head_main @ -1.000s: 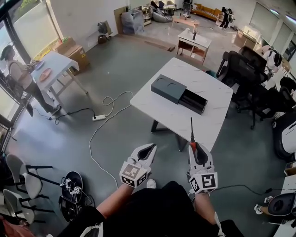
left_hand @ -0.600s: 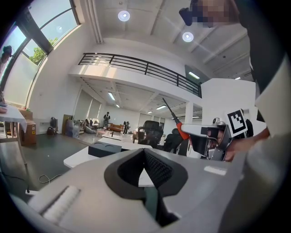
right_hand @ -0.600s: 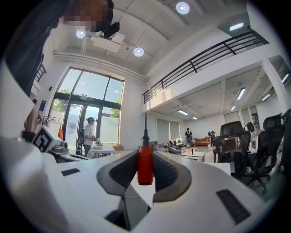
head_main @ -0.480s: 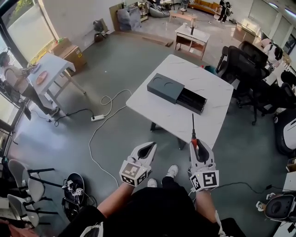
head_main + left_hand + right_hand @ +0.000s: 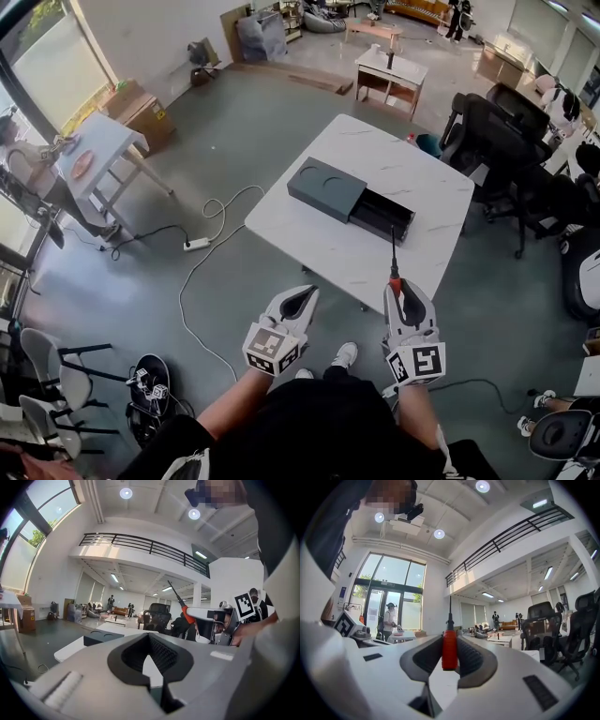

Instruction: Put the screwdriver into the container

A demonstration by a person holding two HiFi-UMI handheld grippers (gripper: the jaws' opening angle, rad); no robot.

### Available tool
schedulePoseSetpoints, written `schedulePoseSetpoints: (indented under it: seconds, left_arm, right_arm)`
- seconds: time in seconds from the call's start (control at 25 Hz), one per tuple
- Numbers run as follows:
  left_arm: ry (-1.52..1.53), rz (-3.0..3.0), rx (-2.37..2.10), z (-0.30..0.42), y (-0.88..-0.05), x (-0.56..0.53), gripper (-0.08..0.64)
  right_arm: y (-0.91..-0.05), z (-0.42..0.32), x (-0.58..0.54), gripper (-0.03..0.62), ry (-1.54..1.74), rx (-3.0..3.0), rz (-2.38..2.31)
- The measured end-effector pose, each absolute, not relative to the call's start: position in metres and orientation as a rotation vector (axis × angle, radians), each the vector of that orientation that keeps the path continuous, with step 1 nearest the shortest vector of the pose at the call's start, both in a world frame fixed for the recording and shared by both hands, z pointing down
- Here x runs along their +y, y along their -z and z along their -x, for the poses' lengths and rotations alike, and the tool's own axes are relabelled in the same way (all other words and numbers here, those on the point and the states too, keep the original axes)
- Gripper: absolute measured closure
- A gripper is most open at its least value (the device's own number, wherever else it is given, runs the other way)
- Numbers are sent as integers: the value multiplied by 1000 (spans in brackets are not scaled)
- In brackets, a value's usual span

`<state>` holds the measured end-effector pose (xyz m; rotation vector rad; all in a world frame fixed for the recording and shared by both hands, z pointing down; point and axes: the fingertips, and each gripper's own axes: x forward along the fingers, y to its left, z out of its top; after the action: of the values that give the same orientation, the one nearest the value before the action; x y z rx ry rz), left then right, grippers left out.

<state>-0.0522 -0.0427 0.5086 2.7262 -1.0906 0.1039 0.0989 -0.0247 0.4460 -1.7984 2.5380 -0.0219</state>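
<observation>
Right gripper (image 5: 401, 287) clamps the screwdriver (image 5: 392, 263), shaft pointing straight ahead — the container (image 5: 328, 186) lies beyond, slightly left, on the counter (image 5: 309, 236)

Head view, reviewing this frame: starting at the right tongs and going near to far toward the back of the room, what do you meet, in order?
right tongs → screwdriver gripped in them → container on the white table → small table at the back.

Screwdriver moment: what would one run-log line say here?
right gripper: shut on screwdriver, shaft pointing forward | left gripper: shut, empty | container: on white table, open | task: screwdriver not yet in
</observation>
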Motion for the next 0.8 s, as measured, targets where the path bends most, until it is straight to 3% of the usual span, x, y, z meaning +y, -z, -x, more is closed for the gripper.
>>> schedulePoseSetpoints:
  seconds: [0.8]
  left_arm:
    - [-178,-2728,-1182,-3,-506,-101,551]
  right_arm:
    - [-463,-168,-96,499,70,2532,1731]
